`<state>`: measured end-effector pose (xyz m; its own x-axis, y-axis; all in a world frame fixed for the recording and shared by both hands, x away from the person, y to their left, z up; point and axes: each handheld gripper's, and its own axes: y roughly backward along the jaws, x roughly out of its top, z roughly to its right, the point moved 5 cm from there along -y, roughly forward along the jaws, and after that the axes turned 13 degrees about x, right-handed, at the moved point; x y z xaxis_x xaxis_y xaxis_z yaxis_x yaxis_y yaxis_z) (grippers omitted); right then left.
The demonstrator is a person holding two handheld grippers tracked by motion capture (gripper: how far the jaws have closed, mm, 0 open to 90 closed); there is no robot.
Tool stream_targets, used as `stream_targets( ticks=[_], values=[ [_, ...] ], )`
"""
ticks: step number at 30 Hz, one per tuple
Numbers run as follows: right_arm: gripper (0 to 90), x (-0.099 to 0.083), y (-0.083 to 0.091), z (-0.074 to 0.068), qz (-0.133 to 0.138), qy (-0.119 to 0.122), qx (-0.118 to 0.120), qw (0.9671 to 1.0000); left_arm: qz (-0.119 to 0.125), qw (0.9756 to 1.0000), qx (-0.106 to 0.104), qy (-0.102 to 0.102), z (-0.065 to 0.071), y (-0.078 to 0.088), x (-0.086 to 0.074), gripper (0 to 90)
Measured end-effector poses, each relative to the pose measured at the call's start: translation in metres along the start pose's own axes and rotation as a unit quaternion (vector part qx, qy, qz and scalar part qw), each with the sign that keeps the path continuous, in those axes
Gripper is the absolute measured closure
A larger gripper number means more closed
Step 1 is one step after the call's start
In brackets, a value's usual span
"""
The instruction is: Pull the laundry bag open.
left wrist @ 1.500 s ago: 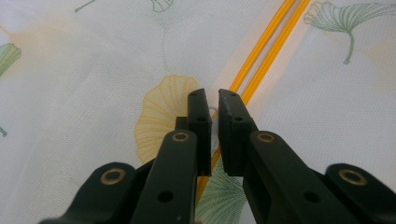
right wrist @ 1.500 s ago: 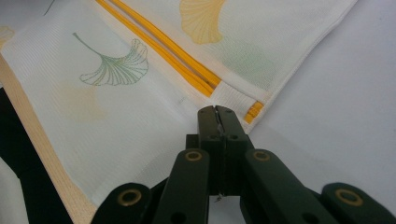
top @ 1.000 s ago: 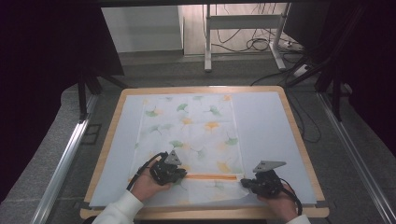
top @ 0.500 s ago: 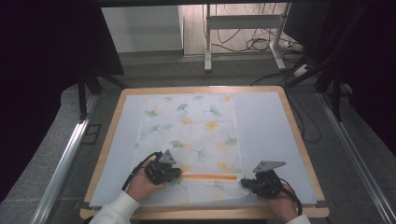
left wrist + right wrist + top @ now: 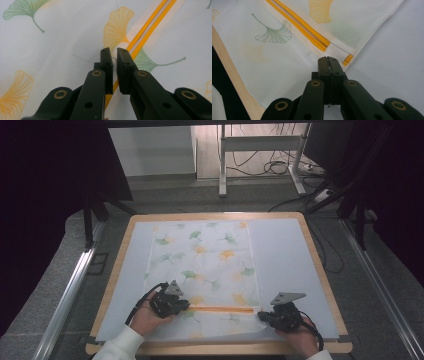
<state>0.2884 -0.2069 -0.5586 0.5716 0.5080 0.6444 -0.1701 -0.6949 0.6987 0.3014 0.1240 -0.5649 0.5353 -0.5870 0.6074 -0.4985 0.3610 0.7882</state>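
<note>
Left tool (image 5: 186,306) is clenched on the small pale zip pull (image 5: 114,60), w/ only a sliver of gap between the jaws, the tab in it. Vs. a sec ago it has slid a little toward the table's left edge along the orange zip (image 5: 222,309), so slightly more orange line shows between the two tools. The shift is small, barely a nudge.

Right tool (image 5: 261,316) hasn't budged. It is clamped tight at the bag's right hem, just by the zip's end stop, and looks to be pinching the cloth there as an anchor.

Mesh bag (image 5: 210,265), white w/ green and yellow ginkgo leaves, lies flat mid-table. Its long side runs from the far edge toward the near edge, and the zip crosses it parallel to the near edge, close to it. The bag itself hasn't shifted; no new bunching seen.

Meaning, as I read it: a zip run is in hand, w/ the right tool holding the bag taut and the left drawing the slider leftward. Can't tell from the tapes whether this opens or closes it: in the right gripper view both orange strips lie snug side by side. Orange tape also shows on the near side of the left tool's jaws in the left gripper view, so prob. more travel is left.

Under the bag is a pale mat (image 5: 280,255), on the wood-rimmed table (image 5: 320,265). Beyond the far edge are the floor, cables and a stand's legs.
</note>
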Motion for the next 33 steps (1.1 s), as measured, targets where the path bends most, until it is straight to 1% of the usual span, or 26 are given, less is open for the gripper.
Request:
stream_targets(
  ticks=[5,12,14,15,27,33],
  values=[
    [89.6,0.000,0.000,0.000,0.000,0.001,0.000,1.0000,-0.001,1.0000,0.001,0.010,-0.006,0.003,-0.006,84.8],
    [89.6,0.000,0.000,0.000,0.000,0.003,-0.001,1.0000,0.000,0.9999,0.005,0.015,-0.010,0.006,-0.011,84.8],
    [89.6,0.000,0.000,0.000,0.000,0.003,-0.001,1.0000,-0.001,0.9999,0.008,0.014,-0.012,0.007,-0.013,84.8],
    [89.6,0.000,0.000,0.000,0.000,0.004,-0.001,1.0000,0.000,0.9998,0.009,0.018,-0.012,0.007,-0.013,84.8],
    [89.6,0.000,0.000,0.000,-0.001,0.002,-0.001,1.0000,-0.005,0.9995,0.016,0.026,-0.020,0.014,-0.025,84.8],
    [89.6,0.000,0.000,0.000,-0.001,0.004,-0.001,1.0000,-0.006,0.9992,0.022,0.034,-0.026,0.018,-0.031,84.8]
  ],
)
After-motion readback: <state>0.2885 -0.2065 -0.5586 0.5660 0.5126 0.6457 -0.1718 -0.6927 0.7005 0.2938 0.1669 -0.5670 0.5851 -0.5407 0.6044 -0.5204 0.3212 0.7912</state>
